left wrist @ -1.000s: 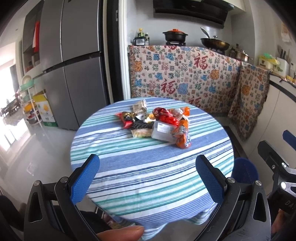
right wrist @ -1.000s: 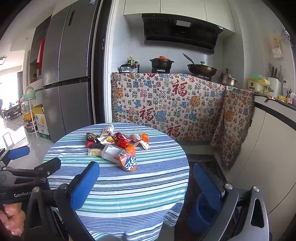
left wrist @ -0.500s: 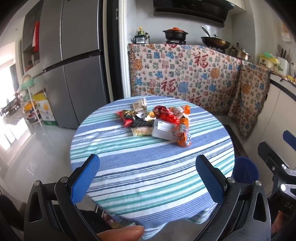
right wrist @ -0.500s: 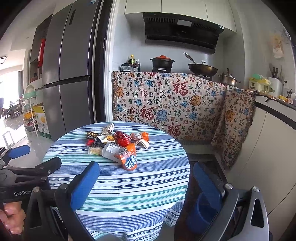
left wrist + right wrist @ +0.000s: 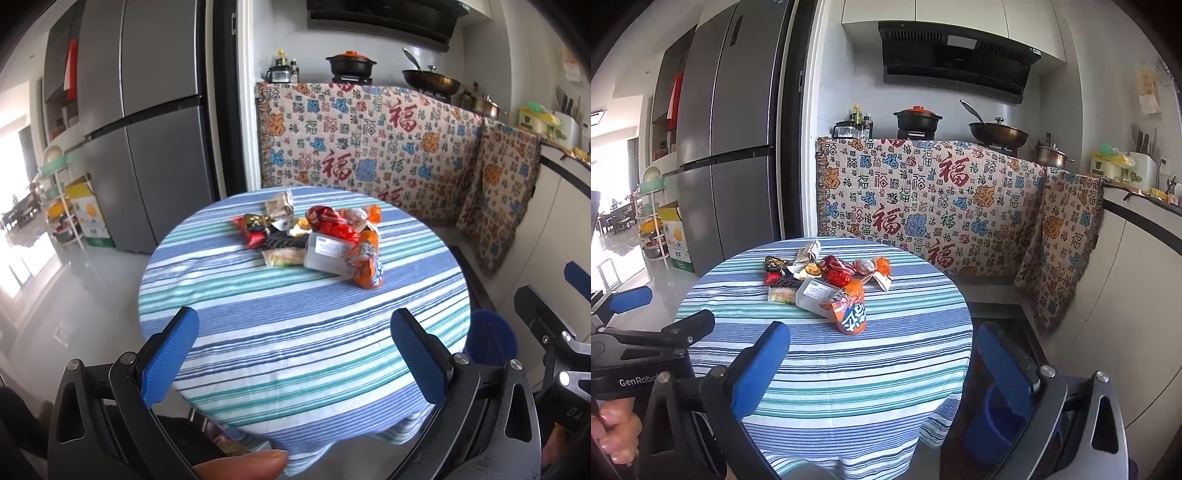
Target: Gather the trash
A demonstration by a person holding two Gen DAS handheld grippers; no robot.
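Note:
A pile of trash (image 5: 314, 236) lies on the far half of a round table with a blue and green striped cloth (image 5: 295, 332): snack wrappers, a clear plastic box (image 5: 325, 254) and an orange packet (image 5: 365, 264). The same pile (image 5: 827, 280) and orange packet (image 5: 851, 310) show in the right wrist view. My left gripper (image 5: 295, 350) is open and empty above the table's near edge. My right gripper (image 5: 882, 365) is open and empty over the table's near right edge. A blue bin (image 5: 487, 336) stands on the floor right of the table; it also shows in the right wrist view (image 5: 1001, 424).
A grey fridge (image 5: 147, 122) stands at the back left. A counter draped in patterned cloth (image 5: 369, 147) with a pot and a wok runs behind the table. White cabinets (image 5: 1137, 314) line the right. A shelf rack with boxes (image 5: 74, 206) is far left.
Both grippers have risen slightly and eased closer to the table; the trash pile sits a little lower in both views. Both stay open and empty.

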